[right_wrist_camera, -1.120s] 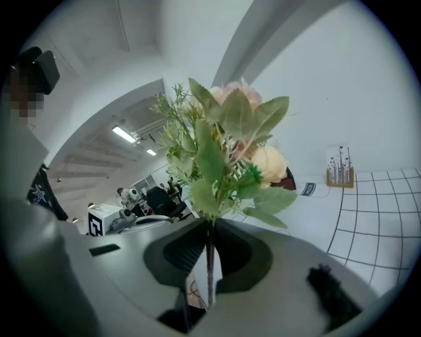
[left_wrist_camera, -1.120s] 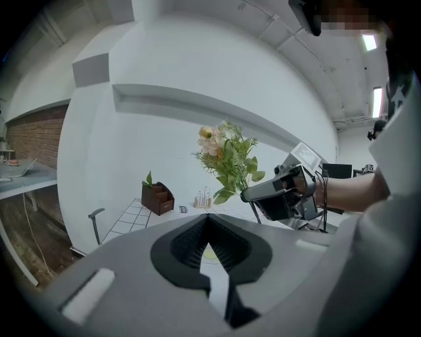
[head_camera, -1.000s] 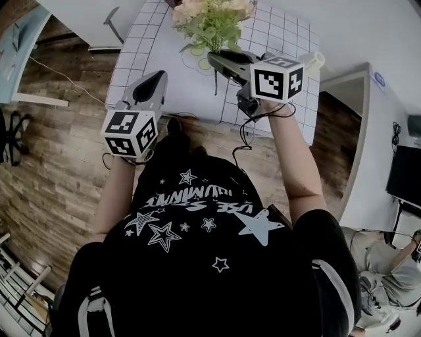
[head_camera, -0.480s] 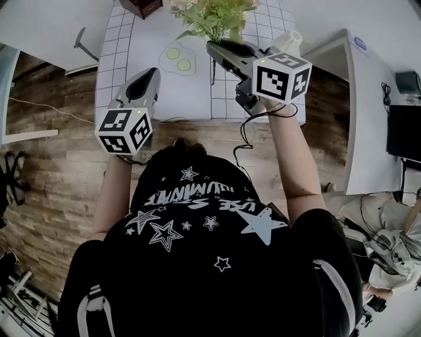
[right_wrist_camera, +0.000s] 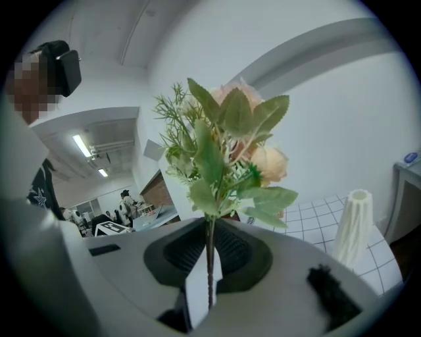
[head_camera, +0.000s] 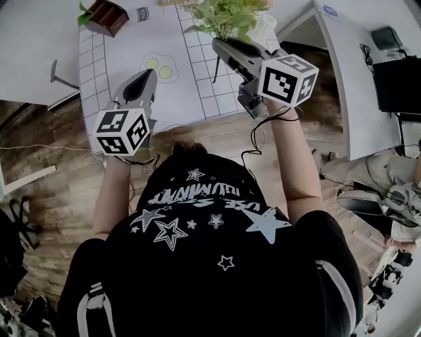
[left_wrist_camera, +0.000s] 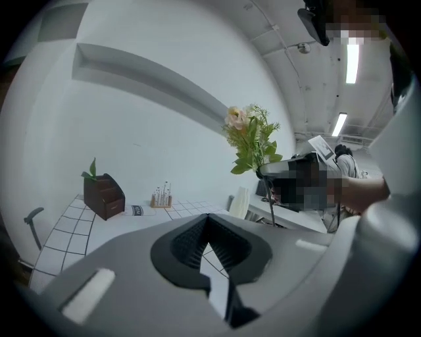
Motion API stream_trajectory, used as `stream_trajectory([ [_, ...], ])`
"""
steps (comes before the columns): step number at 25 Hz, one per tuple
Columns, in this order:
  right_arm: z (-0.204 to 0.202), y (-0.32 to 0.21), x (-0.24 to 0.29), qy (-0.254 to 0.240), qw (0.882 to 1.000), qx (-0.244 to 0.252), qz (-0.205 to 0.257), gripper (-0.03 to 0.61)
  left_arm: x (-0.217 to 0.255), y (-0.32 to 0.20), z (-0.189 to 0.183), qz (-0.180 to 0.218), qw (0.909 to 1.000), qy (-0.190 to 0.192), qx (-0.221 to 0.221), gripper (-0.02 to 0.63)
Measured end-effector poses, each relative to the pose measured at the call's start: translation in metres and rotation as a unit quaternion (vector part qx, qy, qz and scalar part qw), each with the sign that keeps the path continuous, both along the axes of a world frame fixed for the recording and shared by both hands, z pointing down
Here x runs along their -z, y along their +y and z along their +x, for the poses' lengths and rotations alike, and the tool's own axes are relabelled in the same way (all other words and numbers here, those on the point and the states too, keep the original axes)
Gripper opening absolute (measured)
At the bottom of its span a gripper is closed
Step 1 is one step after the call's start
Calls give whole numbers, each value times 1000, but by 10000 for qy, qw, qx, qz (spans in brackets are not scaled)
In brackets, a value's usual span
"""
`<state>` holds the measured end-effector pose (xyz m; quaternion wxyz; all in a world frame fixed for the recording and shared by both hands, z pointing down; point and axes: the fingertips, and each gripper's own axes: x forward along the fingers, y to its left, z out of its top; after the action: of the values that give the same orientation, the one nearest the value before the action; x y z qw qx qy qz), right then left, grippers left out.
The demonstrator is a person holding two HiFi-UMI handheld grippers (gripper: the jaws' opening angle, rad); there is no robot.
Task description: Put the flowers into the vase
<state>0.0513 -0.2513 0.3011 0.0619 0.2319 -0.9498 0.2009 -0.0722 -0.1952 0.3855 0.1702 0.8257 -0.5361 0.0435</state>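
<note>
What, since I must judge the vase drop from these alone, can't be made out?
- Flowers: head view, top edge cuts the blooms.
- Vase: head view, largely behind flowers and right tongs.
- Stem end: right gripper view, hidden under the tongs.
- Rack items: left gripper view, too small.

Bright, even indoor light falls from ceiling strip lights (left_wrist_camera: 353, 54), which glare white at the upper right of the left gripper view. The white tabletop (head_camera: 174, 99) is close to washed out along its far edge, and shadows on it are faint and soft. The head view bends strongly, with the wooden floor (head_camera: 52, 184) curving toward the picture's corners. Both gripper views are round with black, vignetted corners. Their nearest foreground is soft, while the flowers (right_wrist_camera: 227, 151) stand fairly sharp against the pale wall.
</note>
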Motion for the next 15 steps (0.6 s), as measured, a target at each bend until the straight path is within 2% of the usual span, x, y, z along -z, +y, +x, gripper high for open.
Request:
stream_trajectory([
  [4,22,7,6,-52,9994,-346,9,47,0,-10,17,22,9991,165,-396,9],
  [9,50,2,25,-258,9969,-726,167,47,5,-17,42,91,9975,220,-671,9],
  [15,83,-17,45,-385,9950,-835,394,46,10,-24,68,202,9962,11,-847,9],
])
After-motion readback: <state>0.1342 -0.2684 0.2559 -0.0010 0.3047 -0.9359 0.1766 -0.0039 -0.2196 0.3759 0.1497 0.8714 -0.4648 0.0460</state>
